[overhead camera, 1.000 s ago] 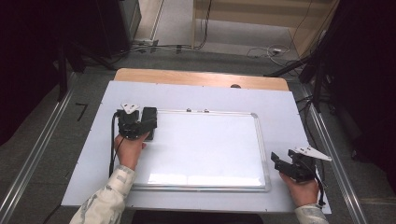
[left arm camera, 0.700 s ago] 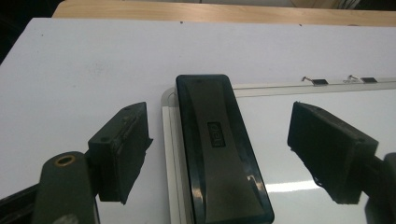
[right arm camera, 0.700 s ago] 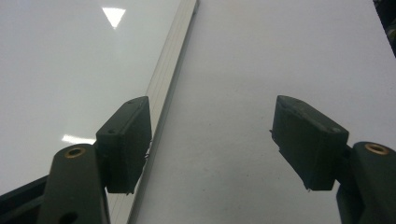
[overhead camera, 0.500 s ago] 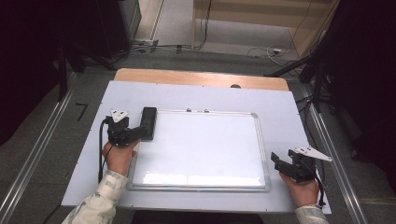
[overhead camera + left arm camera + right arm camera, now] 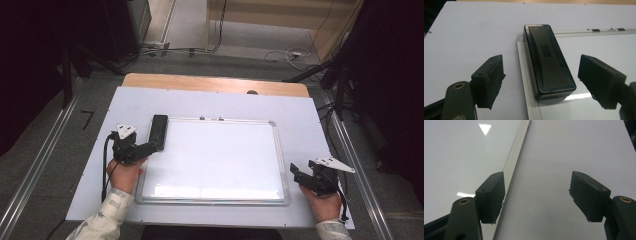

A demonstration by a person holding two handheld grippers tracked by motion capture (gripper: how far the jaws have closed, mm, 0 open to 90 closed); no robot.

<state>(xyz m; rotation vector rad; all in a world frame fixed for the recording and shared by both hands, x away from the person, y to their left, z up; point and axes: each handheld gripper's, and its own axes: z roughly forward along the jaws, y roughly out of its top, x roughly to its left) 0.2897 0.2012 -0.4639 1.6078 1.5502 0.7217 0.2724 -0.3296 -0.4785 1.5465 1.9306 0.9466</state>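
A black eraser [image 5: 159,131] lies flat on the top-left corner of a whiteboard [image 5: 220,160], partly over its metal frame. My left gripper [image 5: 148,148] sits just short of the eraser's near end, open. In the left gripper view the eraser [image 5: 547,58] lies lengthwise ahead, and its near end sits between the spread jaws of the left gripper [image 5: 544,79] without touching either. My right gripper [image 5: 299,176] is open beside the board's right edge. In the right gripper view the right gripper [image 5: 537,195] hovers open over the board's frame [image 5: 517,155] with nothing between its jaws.
The whiteboard rests on a pale mat [image 5: 300,120] that covers a wooden table [image 5: 200,82]. Two small clips [image 5: 211,118] sit on the board's top edge. Metal rails [image 5: 45,165] run along both sides, and cables [image 5: 280,52] lie on the floor beyond.
My left gripper has drawn back to the left and toward the person, away from the eraser, which stays on the board's corner. The right gripper has not moved.
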